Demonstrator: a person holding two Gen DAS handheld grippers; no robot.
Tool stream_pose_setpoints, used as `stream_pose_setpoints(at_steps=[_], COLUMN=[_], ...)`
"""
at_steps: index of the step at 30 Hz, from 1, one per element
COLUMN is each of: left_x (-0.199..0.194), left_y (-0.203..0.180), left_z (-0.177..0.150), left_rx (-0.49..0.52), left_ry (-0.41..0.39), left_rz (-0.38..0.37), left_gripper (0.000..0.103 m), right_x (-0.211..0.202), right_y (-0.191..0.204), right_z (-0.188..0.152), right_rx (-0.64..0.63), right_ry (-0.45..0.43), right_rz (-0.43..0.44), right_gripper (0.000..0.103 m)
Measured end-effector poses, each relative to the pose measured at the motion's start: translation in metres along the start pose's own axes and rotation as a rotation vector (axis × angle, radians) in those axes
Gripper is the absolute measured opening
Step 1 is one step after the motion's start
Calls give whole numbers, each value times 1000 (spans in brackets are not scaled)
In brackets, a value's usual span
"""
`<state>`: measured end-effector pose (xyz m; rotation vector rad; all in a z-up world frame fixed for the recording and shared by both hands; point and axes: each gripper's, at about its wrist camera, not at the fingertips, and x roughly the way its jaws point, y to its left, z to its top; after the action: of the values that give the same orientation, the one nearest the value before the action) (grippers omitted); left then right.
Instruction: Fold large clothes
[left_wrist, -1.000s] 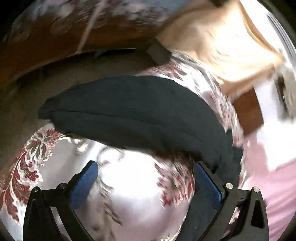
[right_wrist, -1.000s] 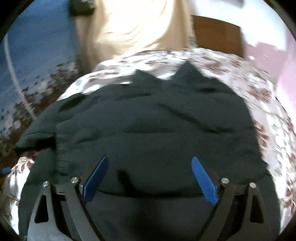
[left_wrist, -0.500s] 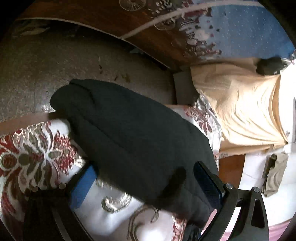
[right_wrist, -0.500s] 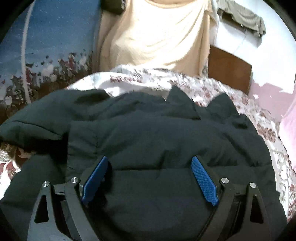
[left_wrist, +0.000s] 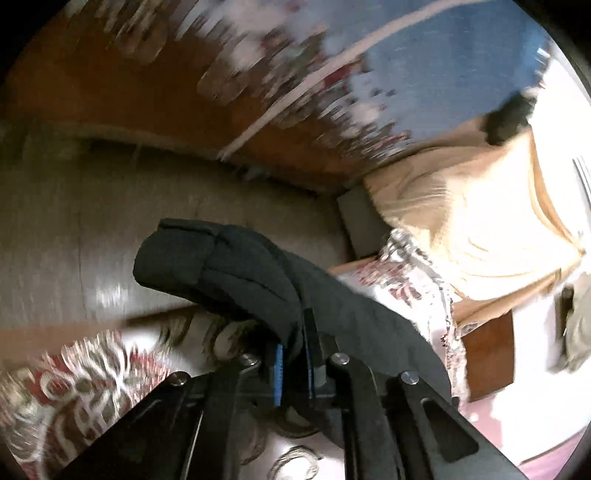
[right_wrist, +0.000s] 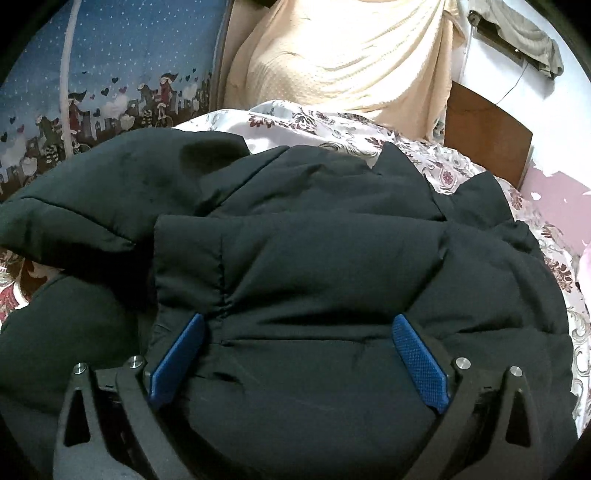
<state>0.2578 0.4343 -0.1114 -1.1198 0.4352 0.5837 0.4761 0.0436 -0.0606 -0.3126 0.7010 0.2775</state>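
A black puffer jacket (right_wrist: 314, 258) lies spread on a floral bedspread (right_wrist: 332, 125), with one sleeve folded in at its left (right_wrist: 92, 206). My right gripper (right_wrist: 299, 354) is open and hovers just over the jacket's body, touching nothing that I can see. In the left wrist view my left gripper (left_wrist: 295, 354) is shut on the jacket's sleeve (left_wrist: 229, 273), which hangs out past the bed's edge over the floor. The blue pads are almost together with black cloth between them.
A cream blanket (right_wrist: 351, 55) is draped at the head of the bed beside a brown wooden headboard (right_wrist: 487, 129). A blue patterned curtain (right_wrist: 110, 74) hangs on the left. Grey floor (left_wrist: 110, 221) lies beyond the bed's edge.
My left gripper has shut on the jacket's sleeve; it was open half a second ago. The right gripper has come closer to the jacket and stays open.
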Motion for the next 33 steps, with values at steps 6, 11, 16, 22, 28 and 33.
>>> stream_pose_setpoints(at_steps=[6, 11, 16, 22, 28, 33], left_x=[-37, -73, -107, -139, -153, -144], left_y=[-81, -152, -224, -299, -355, -383], left_z=[12, 3, -33, -101, -182, -253], left_rx=[276, 454, 652, 879, 1012, 1081], left_ry=[-135, -186, -217, -202, -110, -1], left_rz=[33, -68, -214, -409, -597, -676], left_gripper=[7, 7, 7, 6, 6, 6], right_x=[8, -12, -50, -92, -142, -166], right_y=[-3, -21, -75, -137, -209, -260], right_z=[1, 2, -11, -44, -94, -125], right_rx=[13, 103, 308, 407, 459, 541], right_ry=[-2, -21, -6, 15, 14, -11], right_rz=[14, 99, 204, 225, 120, 59], right_gripper=[100, 100, 100, 100, 100, 100])
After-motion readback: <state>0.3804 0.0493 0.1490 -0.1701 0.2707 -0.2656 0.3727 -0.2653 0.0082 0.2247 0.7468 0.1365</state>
